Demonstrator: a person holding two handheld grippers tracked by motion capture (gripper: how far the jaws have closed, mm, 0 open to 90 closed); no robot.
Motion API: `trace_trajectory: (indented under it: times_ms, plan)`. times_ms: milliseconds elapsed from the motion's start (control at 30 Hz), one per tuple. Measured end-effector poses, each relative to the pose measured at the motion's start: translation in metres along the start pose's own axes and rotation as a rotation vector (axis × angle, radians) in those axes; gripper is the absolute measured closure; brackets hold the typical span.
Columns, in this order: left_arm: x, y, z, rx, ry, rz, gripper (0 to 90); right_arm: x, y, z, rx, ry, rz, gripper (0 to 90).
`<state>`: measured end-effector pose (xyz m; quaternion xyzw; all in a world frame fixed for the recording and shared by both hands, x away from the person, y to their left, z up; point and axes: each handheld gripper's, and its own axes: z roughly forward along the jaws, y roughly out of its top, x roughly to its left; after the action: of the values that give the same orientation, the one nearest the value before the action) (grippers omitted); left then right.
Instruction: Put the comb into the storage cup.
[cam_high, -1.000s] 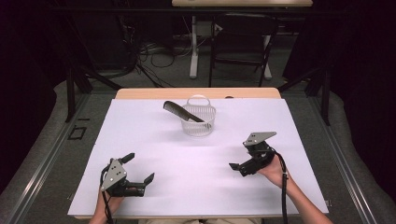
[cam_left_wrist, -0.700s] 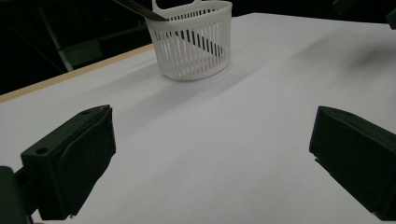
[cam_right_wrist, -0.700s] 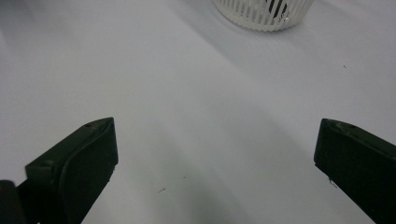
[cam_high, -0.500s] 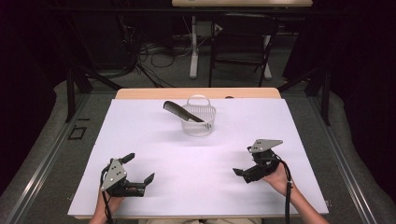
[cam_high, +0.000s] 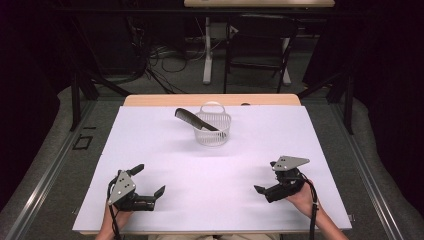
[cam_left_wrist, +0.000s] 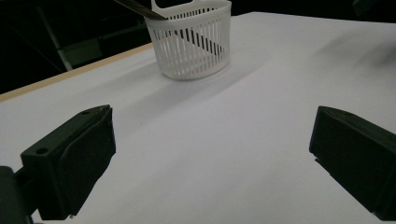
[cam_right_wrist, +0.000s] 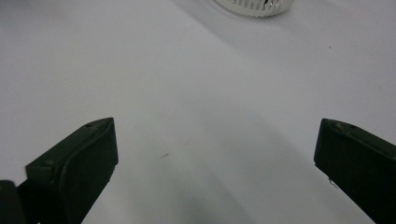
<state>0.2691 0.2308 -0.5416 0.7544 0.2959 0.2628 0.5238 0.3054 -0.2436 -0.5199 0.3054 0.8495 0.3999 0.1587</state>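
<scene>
While the black plastic comb (cam_high: 196, 120) lies propped inside the small white slatted plastic basket (cam_high: 213, 131), with its handle end sticking out over the rim toward the far left, neither tool is touching it. Basket and comb stand near the far edge of the white table cover (cam_high: 165, 150), well apart from both hands; seen from the left gripper view, the comb's teeth (cam_left_wrist: 198, 39) can be made out through the basket's slats (cam_left_wrist: 191, 51).

Compared with the picture of a second ago, the right gripper (cam_high: 270, 190) has been drawn back toward the person and lowered to the near right part of the cover, where it is held with its jaws spread wide and nothing between them. The left gripper (cam_high: 149, 187) is seen in the same place at the near left as before, likewise with jaws wide apart and empty. Basket and comb have not shifted.

From this it is judged that the comb has been delivered into the basket and that the work is finished or nearly so, both tools being parked at rest.

No brand, label or legible writing is to be found on the basket, the comb, the cover or the grippers.
</scene>
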Motion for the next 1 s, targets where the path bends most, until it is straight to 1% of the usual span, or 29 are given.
trace_trajectory:
  times_ms: [67, 167, 533, 600, 667, 867, 1000]
  plan:
    - [0.000, 0.000, 0.000, 0.000, -0.001, -0.002, 0.8, 0.001, -0.002, -0.001, -0.001, -0.005, 0.001, 0.0]
    - [0.000, 0.000, 0.000, 0.000, 0.000, -0.002, 0.7, 0.004, -0.005, -0.004, -0.012, -0.018, -0.010, 0.0]
    - [0.000, 0.000, 0.000, 0.001, -0.002, 0.001, 0.8, 0.010, -0.015, -0.013, -0.041, -0.035, -0.004, 0.0]
    - [0.000, 0.000, 0.000, 0.002, -0.001, 0.000, 0.8, 0.011, -0.017, -0.015, -0.052, -0.046, -0.001, 0.0]
    - [0.000, 0.000, 0.000, 0.002, -0.003, 0.001, 0.8, 0.012, -0.019, -0.016, -0.058, -0.043, 0.002, 0.0]
    - [0.000, 0.000, 0.000, 0.003, -0.002, 0.000, 0.7, 0.015, -0.023, -0.020, -0.074, -0.059, 0.005, 0.0]
    - [0.000, -0.001, 0.001, 0.006, -0.003, 0.003, 0.7, 0.015, -0.024, -0.022, -0.084, -0.058, 0.005, 0.0]
